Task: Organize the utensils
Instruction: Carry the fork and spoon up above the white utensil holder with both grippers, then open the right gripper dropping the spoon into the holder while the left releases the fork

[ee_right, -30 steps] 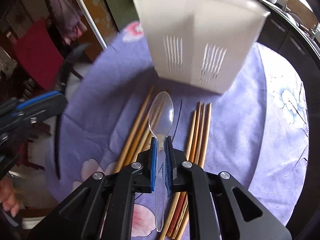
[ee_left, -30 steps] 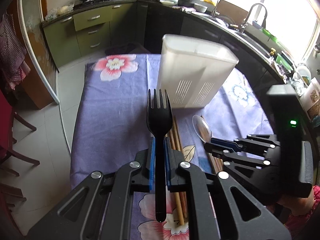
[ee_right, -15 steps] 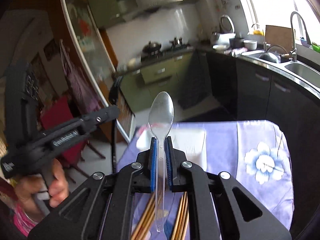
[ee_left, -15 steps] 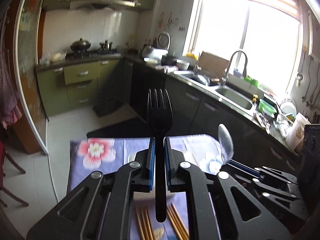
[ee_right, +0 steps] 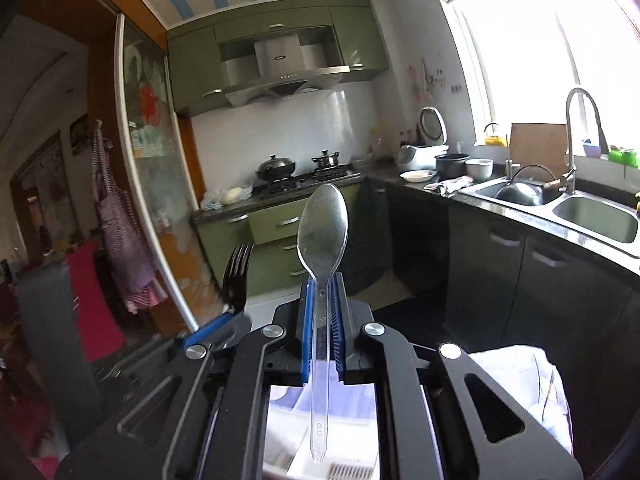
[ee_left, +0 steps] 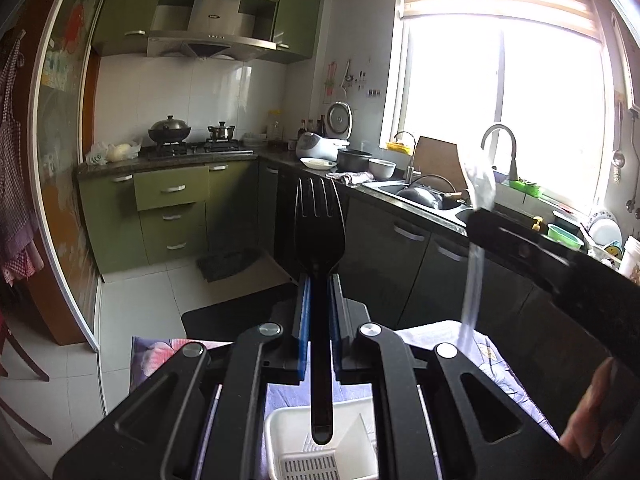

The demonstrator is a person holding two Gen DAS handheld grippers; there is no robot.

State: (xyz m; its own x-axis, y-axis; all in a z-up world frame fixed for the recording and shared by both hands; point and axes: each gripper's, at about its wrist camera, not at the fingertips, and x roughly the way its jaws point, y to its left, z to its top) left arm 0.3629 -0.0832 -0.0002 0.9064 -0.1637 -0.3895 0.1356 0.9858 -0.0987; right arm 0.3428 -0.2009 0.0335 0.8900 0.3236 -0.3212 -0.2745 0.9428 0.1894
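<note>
My left gripper (ee_left: 319, 288) is shut on a black plastic fork (ee_left: 319, 236), held upright with tines up; its handle end hangs just above the open top of the white utensil holder (ee_left: 288, 436). My right gripper (ee_right: 322, 288) is shut on a clear plastic spoon (ee_right: 323, 232), also upright, bowl up, with its handle tip over the white holder (ee_right: 284, 436). The spoon (ee_left: 478, 188) and right gripper show at the right of the left wrist view; the fork (ee_right: 237, 276) shows at the left of the right wrist view. The chopsticks are hidden.
The purple flowered tablecloth (ee_left: 156, 356) shows below both grippers. Beyond are green cabinets (ee_left: 172, 196), a stove with pots (ee_left: 170, 132), a sink and tap (ee_right: 592, 216) under a bright window, and a glass sliding door (ee_right: 152, 184) at the left.
Both grippers rose from the table and tilted upright with the fork and spoon still held. They now sit above the white holder, and the view shows the kitchen instead of the tabletop.
</note>
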